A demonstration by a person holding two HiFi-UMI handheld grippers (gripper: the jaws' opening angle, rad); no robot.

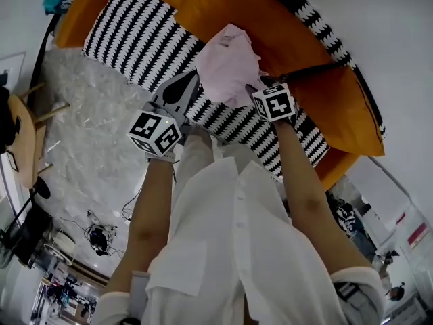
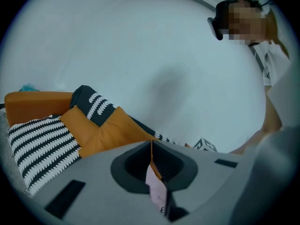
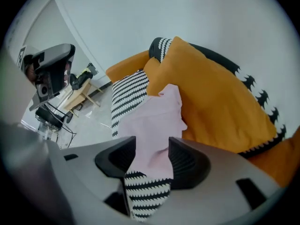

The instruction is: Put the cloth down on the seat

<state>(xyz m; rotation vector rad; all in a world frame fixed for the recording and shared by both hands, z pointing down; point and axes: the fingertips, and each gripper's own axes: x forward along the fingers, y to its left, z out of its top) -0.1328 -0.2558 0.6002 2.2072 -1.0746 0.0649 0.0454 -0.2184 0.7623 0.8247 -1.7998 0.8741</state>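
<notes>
Left gripper (image 2: 152,153) fingers together; right gripper (image 3: 152,153) fingers wide apart.

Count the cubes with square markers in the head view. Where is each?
2. One marker cube sits on the left gripper, near the striped seat's front edge; the other sits on the right gripper, beside the pink cloth. Neither is hidden.

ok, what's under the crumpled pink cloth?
The black-and-white zigzag seat cushion of the orange sofa lies under the pink cloth; the patch directly beneath is covered.
</notes>
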